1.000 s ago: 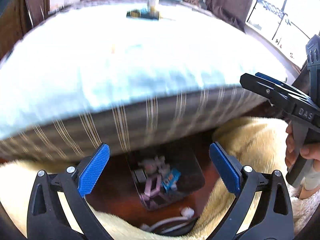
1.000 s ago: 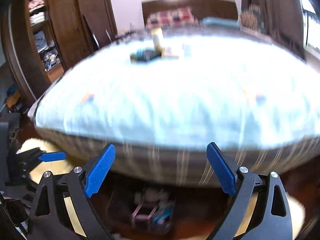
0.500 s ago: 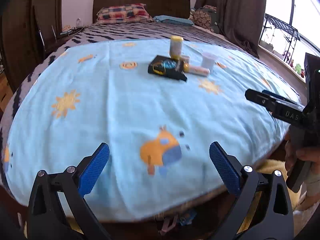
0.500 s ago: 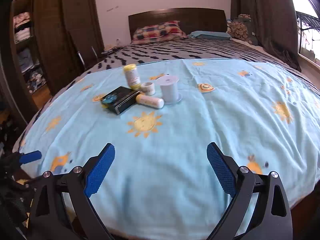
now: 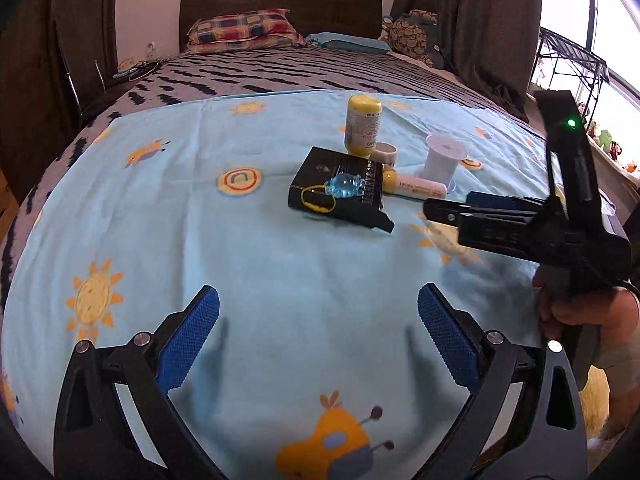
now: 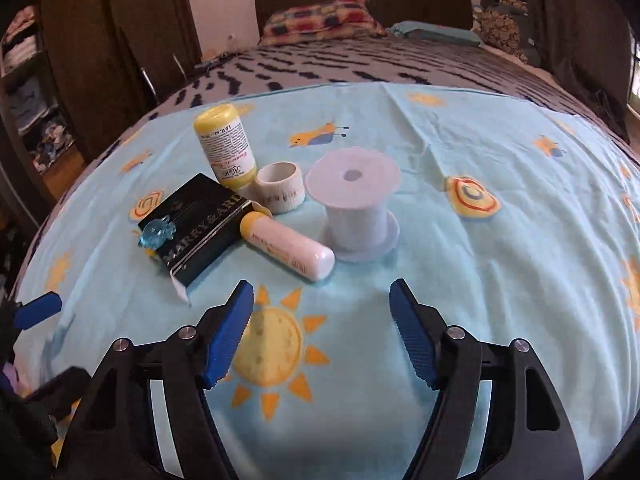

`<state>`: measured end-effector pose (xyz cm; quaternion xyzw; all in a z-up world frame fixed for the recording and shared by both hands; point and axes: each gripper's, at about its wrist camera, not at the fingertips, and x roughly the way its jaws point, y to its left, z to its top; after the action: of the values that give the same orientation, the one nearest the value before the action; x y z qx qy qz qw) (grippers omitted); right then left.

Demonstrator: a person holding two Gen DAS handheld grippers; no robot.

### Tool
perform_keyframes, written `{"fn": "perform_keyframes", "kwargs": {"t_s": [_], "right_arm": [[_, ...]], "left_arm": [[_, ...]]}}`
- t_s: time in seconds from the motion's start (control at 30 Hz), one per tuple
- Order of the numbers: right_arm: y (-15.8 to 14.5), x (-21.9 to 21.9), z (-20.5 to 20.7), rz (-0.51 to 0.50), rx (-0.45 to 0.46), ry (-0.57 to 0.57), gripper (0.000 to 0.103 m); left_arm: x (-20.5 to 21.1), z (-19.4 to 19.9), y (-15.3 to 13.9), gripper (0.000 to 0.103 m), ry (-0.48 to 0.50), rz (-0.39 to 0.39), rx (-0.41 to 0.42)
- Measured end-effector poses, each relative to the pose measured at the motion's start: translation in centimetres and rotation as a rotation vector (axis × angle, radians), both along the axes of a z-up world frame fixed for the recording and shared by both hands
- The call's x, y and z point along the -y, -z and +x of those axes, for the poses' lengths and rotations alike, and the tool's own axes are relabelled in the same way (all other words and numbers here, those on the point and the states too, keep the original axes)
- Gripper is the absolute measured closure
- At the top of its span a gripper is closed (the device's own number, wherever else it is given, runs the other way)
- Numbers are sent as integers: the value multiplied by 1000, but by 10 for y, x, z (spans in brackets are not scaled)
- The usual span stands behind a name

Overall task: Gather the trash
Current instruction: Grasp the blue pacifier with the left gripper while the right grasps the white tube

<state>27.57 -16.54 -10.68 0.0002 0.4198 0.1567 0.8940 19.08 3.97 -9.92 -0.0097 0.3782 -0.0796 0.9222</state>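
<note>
A cluster of items lies on the light blue sheet (image 6: 460,288): a black box (image 6: 196,226) with a blue trinket (image 6: 157,233) on it, an upright yellow bottle (image 6: 226,148), a white tape roll (image 6: 280,188), a lying white tube with yellow cap (image 6: 288,246), and an empty white spool (image 6: 354,204). My right gripper (image 6: 322,306) is open and empty, just short of the tube and spool. My left gripper (image 5: 318,322) is open and empty, farther back from the box (image 5: 340,190). The right gripper (image 5: 472,210) shows from the side in the left wrist view.
The bed runs back to pillows (image 5: 244,26) and a dark headboard (image 5: 280,0). A dark wardrobe (image 6: 100,40) stands on the left. Curtains (image 5: 472,12) and a window with a rack (image 5: 572,60) are on the right.
Both grippers rose from the floor bin under the bed's edge to above the sheet and moved forward toward the cluster. The right gripper has come much closer to the items.
</note>
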Motion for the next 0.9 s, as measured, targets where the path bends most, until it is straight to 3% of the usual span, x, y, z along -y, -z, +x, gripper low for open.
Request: {"fn": "perform_keyframes", "kwargs": {"t_s": [0.13, 0.3, 0.43, 0.53, 0.6, 0.9], "right_arm": [[0, -10, 15, 4, -25, -32, 36], [-1, -19, 28, 14, -40, -68, 57], [0, -27, 26, -16, -33, -84, 60], [-2, -21, 24, 6, -36, -82, 72], [-2, -12, 23, 28, -44, -63, 79], [-1, 13, -7, 34, -26, -47, 81]], "left_arm": [[0, 13, 1, 9, -11, 5, -14], [-2, 24, 2, 9, -22, 18, -23], [0, 30, -1, 9, -19, 12, -11], [4, 35, -6, 9, -7, 9, 3], [8, 38, -8, 17, 6, 12, 11], [22, 61, -14, 32, 40, 54, 62]]}}
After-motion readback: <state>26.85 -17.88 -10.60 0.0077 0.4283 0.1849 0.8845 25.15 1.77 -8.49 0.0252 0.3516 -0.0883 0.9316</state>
